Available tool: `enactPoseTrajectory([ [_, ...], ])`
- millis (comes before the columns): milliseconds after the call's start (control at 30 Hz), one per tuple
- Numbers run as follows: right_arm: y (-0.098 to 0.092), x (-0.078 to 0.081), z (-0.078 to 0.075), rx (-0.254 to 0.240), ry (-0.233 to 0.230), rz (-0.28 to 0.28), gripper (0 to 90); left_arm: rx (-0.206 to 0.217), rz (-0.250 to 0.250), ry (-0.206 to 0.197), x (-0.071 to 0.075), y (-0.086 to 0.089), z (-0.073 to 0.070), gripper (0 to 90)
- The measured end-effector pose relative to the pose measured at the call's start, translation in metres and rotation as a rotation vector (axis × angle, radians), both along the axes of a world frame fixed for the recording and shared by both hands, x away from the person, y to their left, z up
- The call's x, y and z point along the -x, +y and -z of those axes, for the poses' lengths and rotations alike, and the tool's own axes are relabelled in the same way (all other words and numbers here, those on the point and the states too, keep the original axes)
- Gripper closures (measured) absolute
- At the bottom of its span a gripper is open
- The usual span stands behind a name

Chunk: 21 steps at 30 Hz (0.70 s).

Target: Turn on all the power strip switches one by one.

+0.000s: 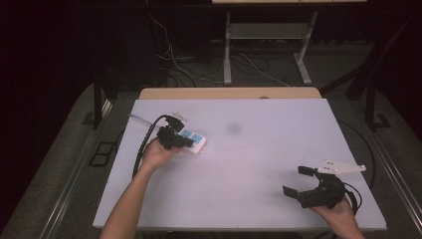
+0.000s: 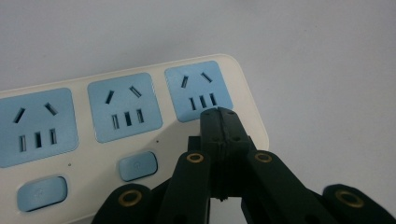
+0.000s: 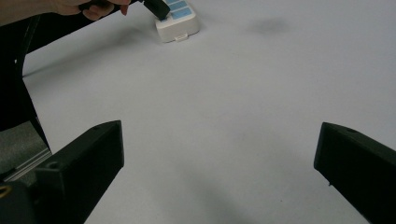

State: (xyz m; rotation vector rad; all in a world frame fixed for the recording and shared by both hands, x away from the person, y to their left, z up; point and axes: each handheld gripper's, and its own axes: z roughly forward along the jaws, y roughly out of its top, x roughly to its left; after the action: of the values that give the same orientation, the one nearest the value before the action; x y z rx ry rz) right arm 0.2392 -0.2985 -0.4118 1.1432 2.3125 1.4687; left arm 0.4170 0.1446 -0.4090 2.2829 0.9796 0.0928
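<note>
Item: power strip (image 1: 193,140), cream body with blue socket faces, lying at the table's (image 1: 259,164) left-centre, far from the person. Step judged in hand: pressing a switch on the strip. Left gripper (image 2: 218,116): jaws pressed together, holding nothing, tip poised over the strip's right end beside socket 3 (image 2: 198,90); whether it touched was unclear. Next move likely calls for lowering onto a blue button (image 2: 137,165). Right gripper (image 1: 299,181): jaws spread wide, empty, near right corner.
</note>
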Motion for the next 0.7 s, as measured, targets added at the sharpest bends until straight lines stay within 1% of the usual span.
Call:
enactPoseTrajectory([
  [133,0.0,0.0,0.0,-0.001,-0.001,0.002,1.6,-0.022,0.003,-0.017,0.0,0.001,-0.001,89.7],
  [233,0.0,0.0,0.0,-0.001,-0.001,0.001,1.5,-0.004,0.0,-0.023,0.001,0.002,-0.004,89.7],
  [400,-0.001,-0.001,0.0,0.0,-0.001,0.003,1.6,-0.006,0.003,-0.031,0.002,0.005,-0.012,89.7],
  [567,0.0,0.0,0.001,0.001,0.001,0.003,1.6,0.004,-0.012,-0.048,0.001,0.011,-0.019,89.7],
  [700,0.0,-0.001,0.001,0.002,0.001,0.003,1.5,0.009,-0.024,-0.051,0.002,0.016,-0.021,89.7],
])
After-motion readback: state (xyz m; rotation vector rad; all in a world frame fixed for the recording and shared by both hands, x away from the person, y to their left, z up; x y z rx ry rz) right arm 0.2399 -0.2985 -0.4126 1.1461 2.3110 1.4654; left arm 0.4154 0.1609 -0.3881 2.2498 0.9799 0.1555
